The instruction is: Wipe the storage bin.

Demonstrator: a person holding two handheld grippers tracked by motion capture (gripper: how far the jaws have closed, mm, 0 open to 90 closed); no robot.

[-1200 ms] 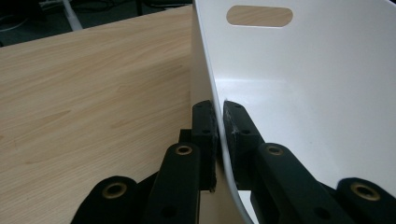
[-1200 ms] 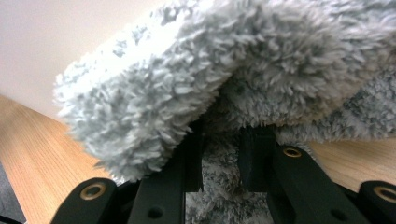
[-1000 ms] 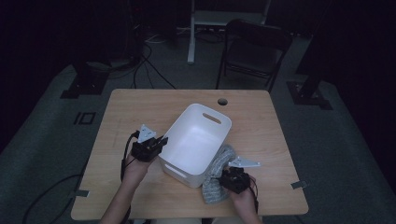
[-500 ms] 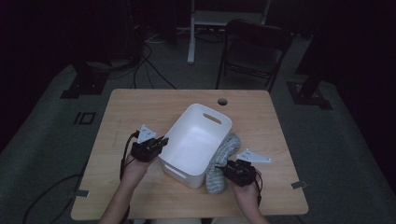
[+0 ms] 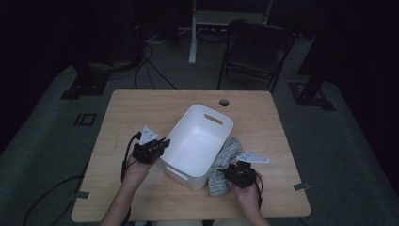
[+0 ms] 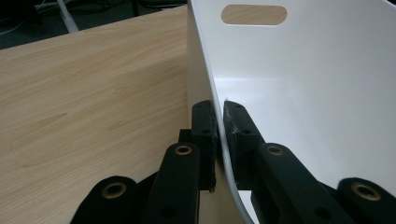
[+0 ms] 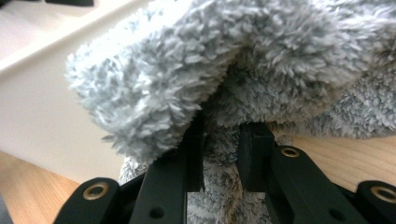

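**Both grippers busy at the white tub**

Left gripper (image 5: 162, 142) is clamped on the white tub (image 5: 200, 136): in the left gripper view its jaws stand nearly closed, one outside and one inside the thin side wall (image 6: 219, 121), pinching the rim between them. Seen from above, this grip sits on the tub's left long side, near the corner closest to the person.

Right gripper (image 5: 230, 170) works on the tub's opposite side. Its jaws have closed in on a fold of the grey fluffy towel (image 5: 223, 162), with fleece bunched between them and bulging over the tips (image 7: 219, 140); a narrow gap stuffed with cloth remains. The towel lies on the wooden table (image 5: 141, 108) just beside the tub's right wall, pressed against it, running from near the tub's middle toward its near corner.

The tub stands upright and slanted across the table's middle, its slotted handle (image 5: 213, 119) at the far end. A hand (image 5: 135, 170) backs each gripper from the near edge.
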